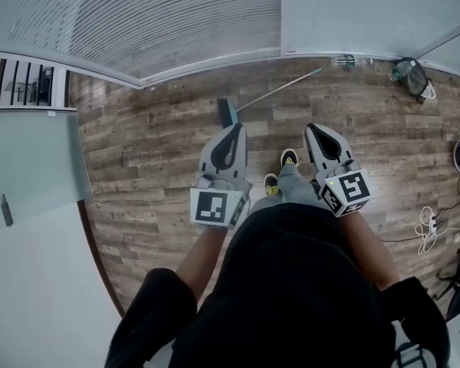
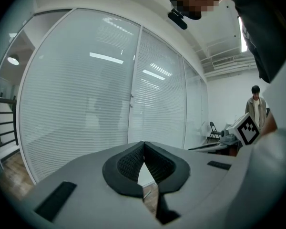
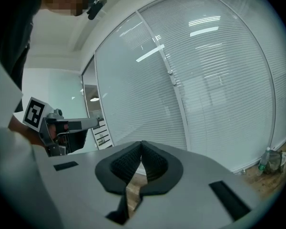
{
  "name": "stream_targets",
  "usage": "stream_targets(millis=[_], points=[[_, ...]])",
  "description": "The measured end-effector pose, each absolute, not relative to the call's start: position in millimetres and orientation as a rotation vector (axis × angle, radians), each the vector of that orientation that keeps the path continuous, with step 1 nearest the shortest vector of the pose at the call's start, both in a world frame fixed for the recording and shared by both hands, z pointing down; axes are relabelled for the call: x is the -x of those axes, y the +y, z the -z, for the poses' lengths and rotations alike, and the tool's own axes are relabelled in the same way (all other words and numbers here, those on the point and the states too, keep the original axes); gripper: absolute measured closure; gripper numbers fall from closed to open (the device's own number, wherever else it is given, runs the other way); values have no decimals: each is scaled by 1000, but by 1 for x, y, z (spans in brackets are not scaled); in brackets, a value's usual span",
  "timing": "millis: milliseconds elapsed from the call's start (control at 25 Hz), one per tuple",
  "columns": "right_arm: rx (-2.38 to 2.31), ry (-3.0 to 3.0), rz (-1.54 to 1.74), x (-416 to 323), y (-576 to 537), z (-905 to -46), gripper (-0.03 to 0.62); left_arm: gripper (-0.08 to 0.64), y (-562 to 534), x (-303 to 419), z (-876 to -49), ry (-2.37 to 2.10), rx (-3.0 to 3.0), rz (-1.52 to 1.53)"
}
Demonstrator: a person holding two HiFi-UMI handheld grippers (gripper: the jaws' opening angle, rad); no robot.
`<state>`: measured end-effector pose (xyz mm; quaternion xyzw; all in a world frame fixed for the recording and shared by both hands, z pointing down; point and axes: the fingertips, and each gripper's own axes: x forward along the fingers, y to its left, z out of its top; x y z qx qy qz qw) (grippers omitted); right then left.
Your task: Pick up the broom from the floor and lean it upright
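**Ahead on the floor [image 1: 153, 175]: approach before the pickup**

Near the foot of the glass wall [image 1: 176, 21], the broom [image 1: 279, 90] lies flat on the wooden boards. Its brush head [image 1: 227, 113] points toward the person, and its handle [image 1: 299, 80] runs up and to the right.

The left claw [image 1: 234, 129] and right claw [image 1: 313, 129] are held roughly level in front of the person. Both are clenched, pads together, with nothing between them.

In the head view the brush head shows just beyond the left claw's tip, but it is down on the floor and not touching. The handle passes beyond the right claw, well apart from it.

Judged step: approach, with the pickup not yet begun. The next move calls for lowering at least 1 claw to the handle, spreading its jaws and closing them around the shaft. Only then can the broom be raised and leaned upright, probably against the wall.
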<state>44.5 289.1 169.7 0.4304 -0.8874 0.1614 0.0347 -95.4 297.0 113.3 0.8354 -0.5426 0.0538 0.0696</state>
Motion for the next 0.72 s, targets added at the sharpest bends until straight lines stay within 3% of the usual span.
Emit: stream_targets(millis=[480,720], points=[[-1118,-2841,-798,-48,232,-187,568,538,236,81,-109,-1650,-2551,-263],[-929,-2804,-877,-12,215,-204,499,538,209,95,-112,-1623,-2514,-238]])
